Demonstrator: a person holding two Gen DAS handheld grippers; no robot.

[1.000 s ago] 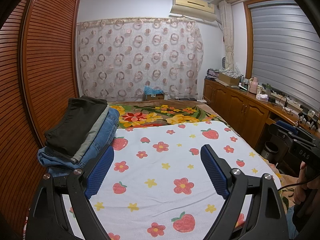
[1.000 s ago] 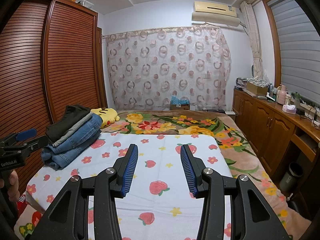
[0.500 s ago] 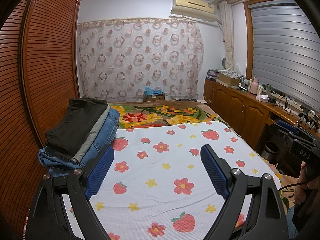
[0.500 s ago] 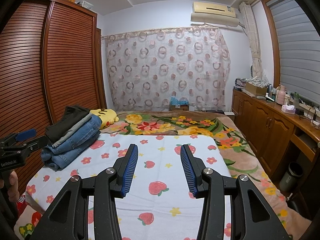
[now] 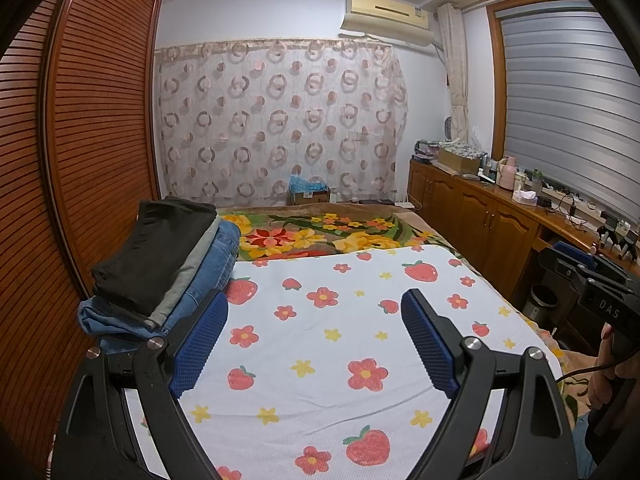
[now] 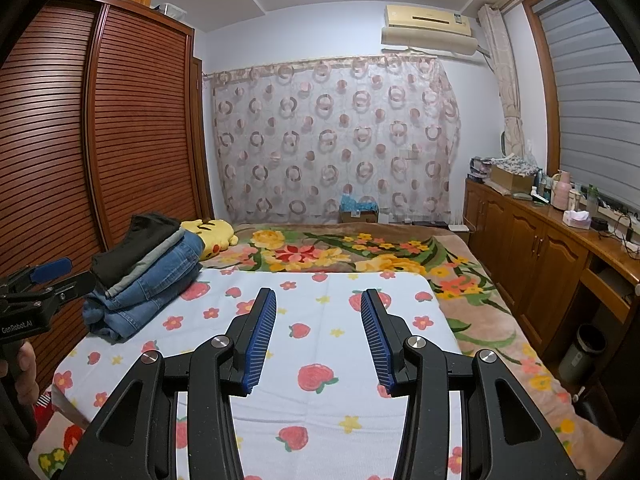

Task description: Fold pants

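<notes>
Left black plastic two-finger gripper [image 5: 314, 336]: ribbed blue rubber pads [image 5: 430, 346] on the inner finger faces, silver round screws behind them. Right black plastic two-finger gripper [image 6: 318, 338] identical; white "DAS" lettering on its body, "GenRobot.AI" on the left's.

Yellow plush toy [image 6: 210, 232] on floral blanket [image 6: 360, 248] — strawberry sheet [image 6: 320, 320] nearer.

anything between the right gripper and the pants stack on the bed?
Nothing. In the right wrist view, only bare strawberry-print sheet lies between the open right gripper and the pants stack at the sheet's left edge.
</notes>
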